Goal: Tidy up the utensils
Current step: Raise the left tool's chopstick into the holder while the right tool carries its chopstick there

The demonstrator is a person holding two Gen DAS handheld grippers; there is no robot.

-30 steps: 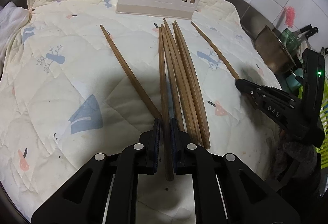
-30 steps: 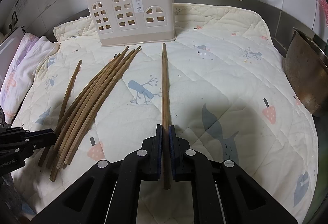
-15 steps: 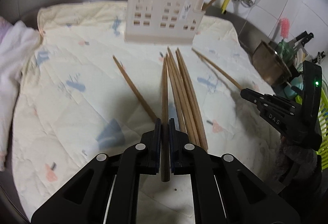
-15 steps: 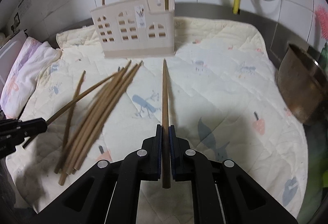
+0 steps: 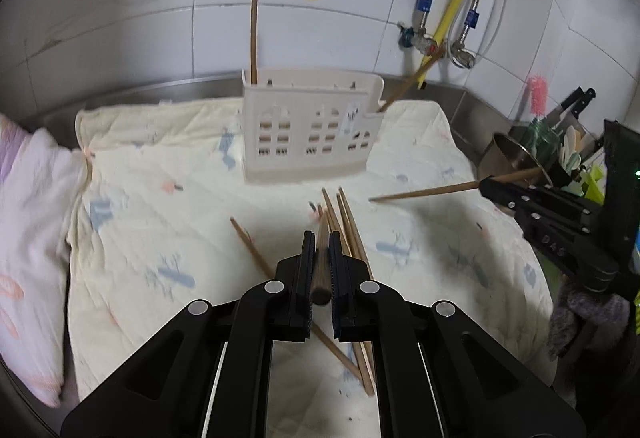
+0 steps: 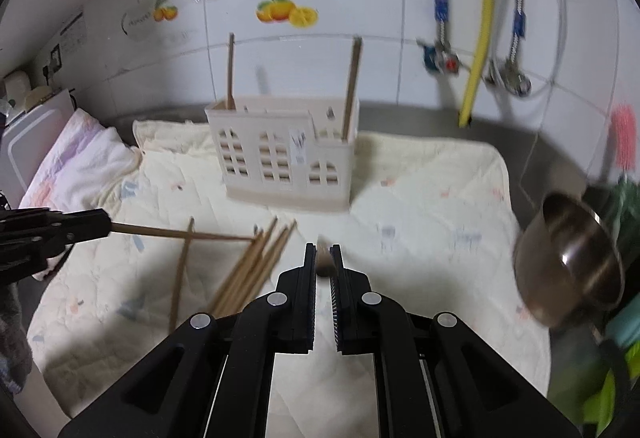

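While both tongs sit raised over the quilted mat (image 5: 160, 238), each pinches one wooden chopstick. Left tongs (image 5: 320, 270) clamp a chopstick (image 5: 321, 270) seen end-on; right tongs (image 6: 323, 270) clamp another (image 5: 424, 191), seen from the left view pointing across the mat. Loose chopsticks (image 6: 256, 270) lie bundled on the mat, one stray (image 6: 180, 274) beside them. Cream holder (image 6: 280, 153) stands behind, two chopsticks (image 6: 351, 85) upright in it. Metal pot (image 6: 568, 270) at right of worktop.

Right gripper (image 6: 324, 258) clamped on a chopstick (image 6: 323, 262), cream holder (image 6: 286, 153) beyond
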